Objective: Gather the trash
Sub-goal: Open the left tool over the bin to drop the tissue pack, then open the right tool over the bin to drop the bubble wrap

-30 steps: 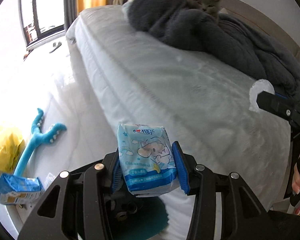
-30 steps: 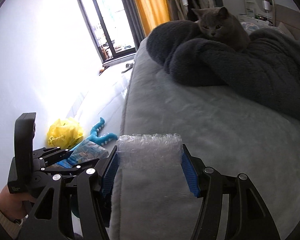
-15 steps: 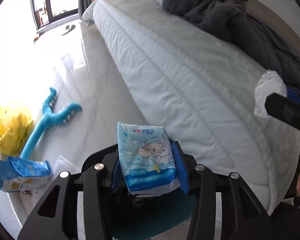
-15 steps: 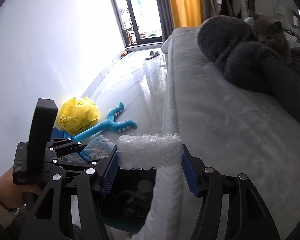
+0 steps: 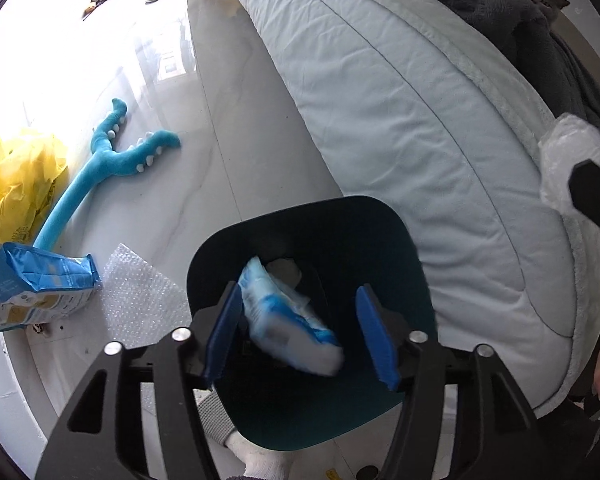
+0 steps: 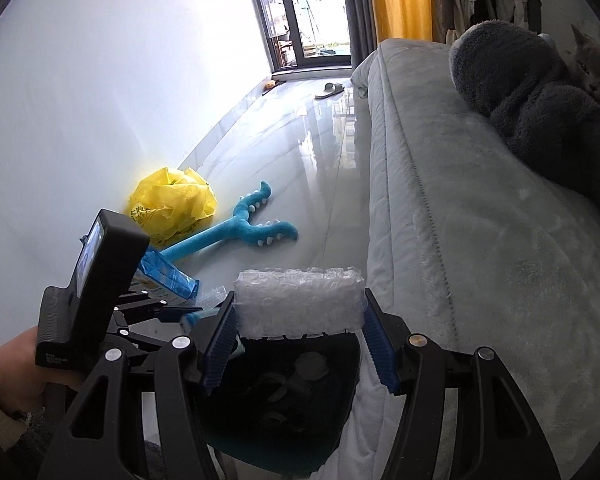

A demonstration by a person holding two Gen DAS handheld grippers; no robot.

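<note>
My left gripper (image 5: pixel 300 332) is open above a dark teal trash bin (image 5: pixel 380 240). A blue and white tissue packet (image 5: pixel 288 316) is blurred between the jaws, tilted, falling into the bin. My right gripper (image 6: pixel 300 342) is shut on a roll of clear bubble wrap (image 6: pixel 300 300) and holds it over the bin's far side (image 6: pixel 284 400). That bubble wrap also shows at the right edge of the left wrist view (image 5: pixel 568 160). Pale scraps lie in the bin.
A grey-blue bed (image 5: pixel 420 100) stands right of the bin, with a dark blanket (image 6: pixel 540 100) and a grey cat (image 6: pixel 596 68). On the floor lie a blue plush toy (image 5: pixel 104 164), a yellow bag (image 5: pixel 16 184), a blue packet (image 5: pixel 32 292) and a bubble wrap sheet (image 5: pixel 140 292).
My left gripper has swung down over the bin and opened, letting go of the tissue packet, which is dropping in. My right gripper has moved over the bin with the bubble wrap.
</note>
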